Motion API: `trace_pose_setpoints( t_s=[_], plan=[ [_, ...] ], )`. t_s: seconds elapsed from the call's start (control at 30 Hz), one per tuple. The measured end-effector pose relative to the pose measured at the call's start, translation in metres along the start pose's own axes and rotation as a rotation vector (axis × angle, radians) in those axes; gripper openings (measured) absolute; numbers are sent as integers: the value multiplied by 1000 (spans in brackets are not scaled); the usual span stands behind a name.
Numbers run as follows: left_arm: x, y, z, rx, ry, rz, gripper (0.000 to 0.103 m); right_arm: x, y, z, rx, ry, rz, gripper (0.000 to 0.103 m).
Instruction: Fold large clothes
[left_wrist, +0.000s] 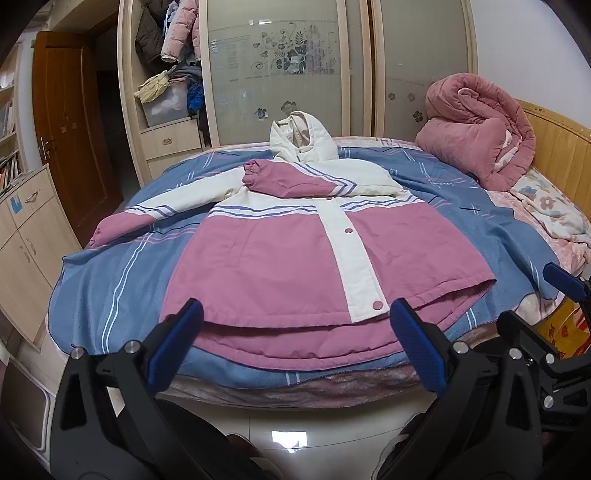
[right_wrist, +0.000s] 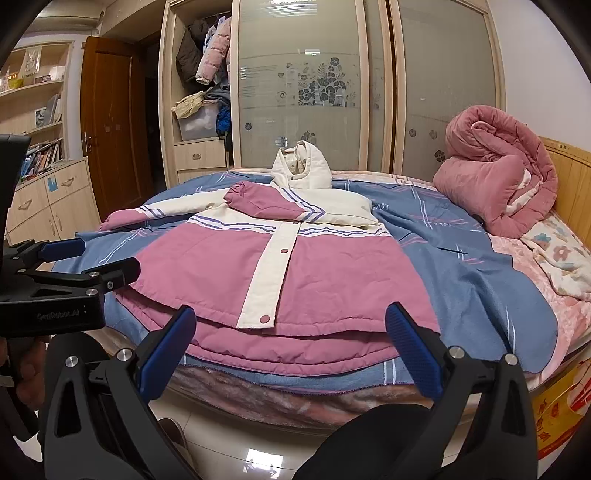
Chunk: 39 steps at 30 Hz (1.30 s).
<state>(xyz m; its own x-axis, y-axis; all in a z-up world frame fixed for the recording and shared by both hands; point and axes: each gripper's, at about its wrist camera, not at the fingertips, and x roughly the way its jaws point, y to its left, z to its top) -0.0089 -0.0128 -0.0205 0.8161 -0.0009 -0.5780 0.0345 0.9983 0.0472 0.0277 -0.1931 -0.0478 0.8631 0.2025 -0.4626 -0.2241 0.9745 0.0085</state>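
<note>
The padded jacket (left_wrist: 295, 251) on the bed (left_wrist: 524, 229) looks soft, bulky, light; grip its outstretched sleeve (left_wrist: 147, 214) cuff; left hand-held gripper (left_wrist: 295, 328) and right hand-held gripper (right_wrist: 291, 332) both gape, released

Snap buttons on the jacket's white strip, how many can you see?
3. One snap sits near the hem, one snap at mid-chest, and a small one by the folded sleeve. More may hide under that sleeve.

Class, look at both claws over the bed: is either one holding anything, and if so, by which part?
Nothing is held. The left claw and right claw are both open, short of the jacket's hem.
</note>
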Motion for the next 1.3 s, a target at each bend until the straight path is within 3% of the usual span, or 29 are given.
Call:
trace_pose_setpoints(
  t_s=[0.43, 0.73, 1.03, 1.3],
  plan=[
    [18, 4, 3, -12, 29, 3, 101, 14, -3, 1, 7, 20, 4, 102],
    [38, 30, 7, -84, 63, -25, 101, 28, 5, 5, -8, 40, 5, 102],
    [66, 94, 20, -239, 93, -84, 101, 38, 18, 11, -50, 54, -19, 102],
    [90, 220, 41, -476, 52, -79, 101, 50, 23, 19, -62, 67, -49, 102]
  ],
)
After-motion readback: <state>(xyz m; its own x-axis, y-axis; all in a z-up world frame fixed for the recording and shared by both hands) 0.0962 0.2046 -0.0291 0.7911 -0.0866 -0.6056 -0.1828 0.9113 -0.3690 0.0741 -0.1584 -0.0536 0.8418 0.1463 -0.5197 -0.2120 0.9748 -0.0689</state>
